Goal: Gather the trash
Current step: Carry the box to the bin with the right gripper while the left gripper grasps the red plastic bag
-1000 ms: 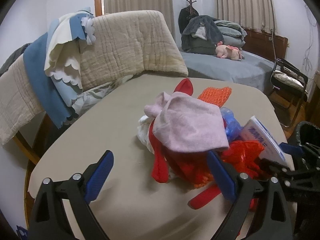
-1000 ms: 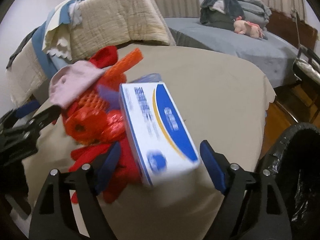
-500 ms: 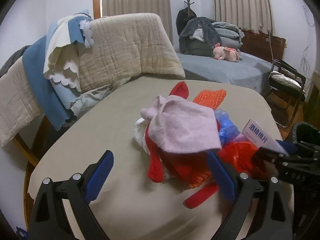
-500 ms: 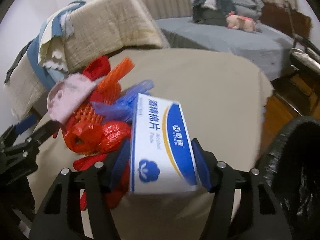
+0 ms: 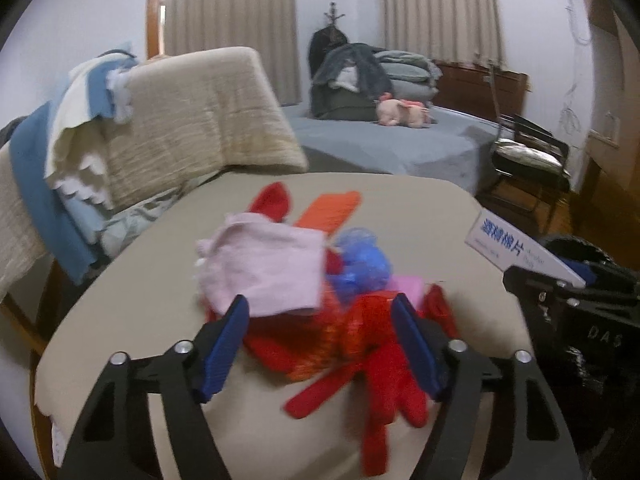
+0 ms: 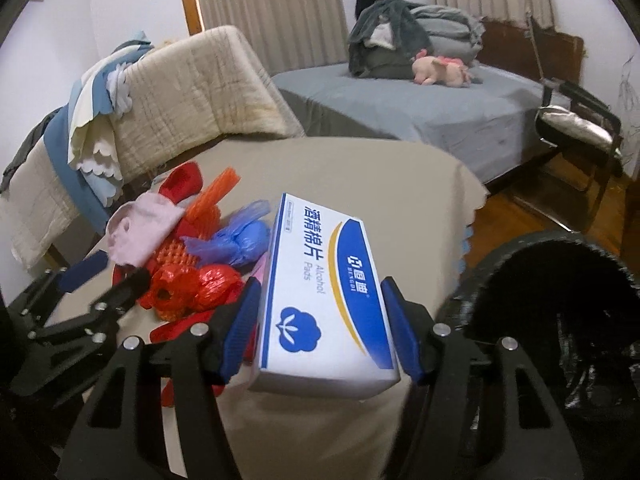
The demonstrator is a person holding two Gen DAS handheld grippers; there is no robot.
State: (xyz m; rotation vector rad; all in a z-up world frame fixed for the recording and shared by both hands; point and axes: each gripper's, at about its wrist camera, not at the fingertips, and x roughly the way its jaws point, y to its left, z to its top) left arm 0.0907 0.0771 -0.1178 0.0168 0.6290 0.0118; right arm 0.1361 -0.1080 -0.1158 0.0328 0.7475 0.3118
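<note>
My right gripper (image 6: 320, 328) is shut on a white and blue alcohol-pad box (image 6: 324, 296) and holds it lifted above the table's right edge, beside the black-lined trash bin (image 6: 560, 312). The box also shows at the right of the left wrist view (image 5: 516, 250). My left gripper (image 5: 320, 340) is open around the near side of a trash pile: red net bags (image 5: 352, 336), a pink cloth (image 5: 264, 272), a blue plastic bag (image 5: 360, 264) and an orange net (image 5: 328, 210). The pile also shows in the right wrist view (image 6: 188, 240).
The pile lies on a beige-covered table (image 5: 140, 320). A chair draped with quilts and blue cloth (image 5: 160, 120) stands at the back left. A grey bed (image 6: 420, 108) with clothes and a pink plush toy lies behind. A black chair (image 5: 528, 156) stands at the right.
My right gripper closed on the box and lifted it off the pile toward the bin. My left gripper moved forward over the pile and its fingers narrowed around the red bags.
</note>
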